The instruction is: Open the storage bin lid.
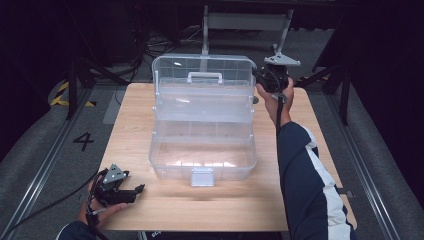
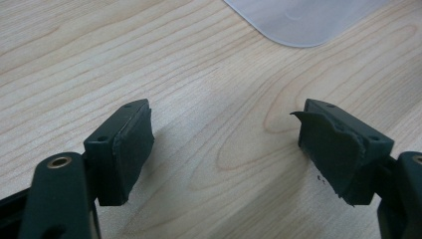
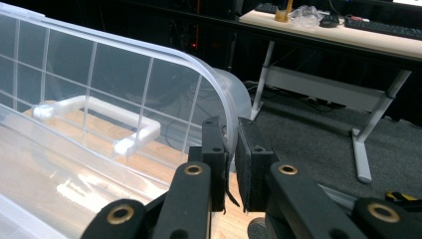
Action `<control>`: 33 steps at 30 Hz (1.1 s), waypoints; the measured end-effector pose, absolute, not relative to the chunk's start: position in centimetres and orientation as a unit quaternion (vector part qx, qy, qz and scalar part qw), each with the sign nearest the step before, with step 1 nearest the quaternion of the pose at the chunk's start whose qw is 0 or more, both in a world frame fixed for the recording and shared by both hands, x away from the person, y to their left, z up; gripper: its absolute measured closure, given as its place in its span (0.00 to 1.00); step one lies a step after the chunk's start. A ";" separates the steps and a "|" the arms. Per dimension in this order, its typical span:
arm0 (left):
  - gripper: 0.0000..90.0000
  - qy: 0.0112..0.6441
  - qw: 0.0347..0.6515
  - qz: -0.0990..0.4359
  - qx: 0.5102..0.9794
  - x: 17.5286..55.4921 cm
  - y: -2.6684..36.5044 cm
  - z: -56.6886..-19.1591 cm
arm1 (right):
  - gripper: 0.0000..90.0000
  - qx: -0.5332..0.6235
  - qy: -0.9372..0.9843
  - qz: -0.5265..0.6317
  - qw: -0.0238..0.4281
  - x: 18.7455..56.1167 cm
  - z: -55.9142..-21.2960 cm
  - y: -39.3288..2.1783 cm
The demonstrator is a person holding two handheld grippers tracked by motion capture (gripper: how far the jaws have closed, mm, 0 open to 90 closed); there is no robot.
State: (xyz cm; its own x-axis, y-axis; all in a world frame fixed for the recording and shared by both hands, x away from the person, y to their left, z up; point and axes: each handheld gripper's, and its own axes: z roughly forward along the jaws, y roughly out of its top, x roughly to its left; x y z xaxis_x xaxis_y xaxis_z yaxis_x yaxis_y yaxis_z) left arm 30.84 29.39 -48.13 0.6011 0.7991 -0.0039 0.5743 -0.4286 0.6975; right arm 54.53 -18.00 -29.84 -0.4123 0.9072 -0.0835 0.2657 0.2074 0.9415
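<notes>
Pinching lid (image 3: 149,84) rim, apparently: right gripper (image 3: 231,149), box's far-right corner.

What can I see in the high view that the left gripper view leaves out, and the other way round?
The high view alone takes in the whole clear plastic box, its raised lid pinched at the edge by the right gripper, and the white latch. The left gripper view alone gives a close look at the left gripper: jaws apart, the pads worn and ragged. Both show the wooden table and part of the box.
</notes>
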 end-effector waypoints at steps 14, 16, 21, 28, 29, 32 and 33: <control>0.24 0.415 0.338 0.167 0.828 30.8 29.4 -48.1 | 0.93 0.430 0.699 0.457 0.343 56.2 -30.7 -17.8; 0.24 0.416 0.337 0.167 0.828 30.9 29.4 -48.1 | 0.93 0.431 0.701 0.452 0.344 56.6 -30.8 -17.7; 0.24 0.415 0.337 0.167 0.828 30.9 29.4 -48.1 | 0.92 0.432 0.707 0.439 0.348 57.2 -31.0 -17.3; 0.24 0.415 0.336 0.166 0.829 30.9 29.4 -48.1 | 0.92 0.438 0.712 0.432 0.338 58.3 -31.4 -17.3; 0.24 0.415 0.336 0.166 0.829 30.9 29.4 -48.1 | 0.92 0.438 0.712 0.432 0.338 58.3 -31.4 -17.3; 0.24 0.416 0.336 0.166 0.828 30.9 29.4 -48.1 | 0.92 0.440 0.714 0.430 0.333 58.8 -31.7 -17.3; 0.24 0.416 0.336 0.166 0.828 30.9 29.4 -48.1 | 0.92 0.441 0.715 0.429 0.331 59.0 -31.8 -17.3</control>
State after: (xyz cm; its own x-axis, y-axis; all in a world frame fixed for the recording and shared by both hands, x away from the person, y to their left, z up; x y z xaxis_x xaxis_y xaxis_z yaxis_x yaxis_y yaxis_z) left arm 30.89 29.37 -48.13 0.5984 0.8012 -0.0045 0.5775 -0.4274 0.6956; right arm 58.95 -17.34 -31.80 -0.3908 0.9156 -0.0949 0.3473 0.2421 0.9060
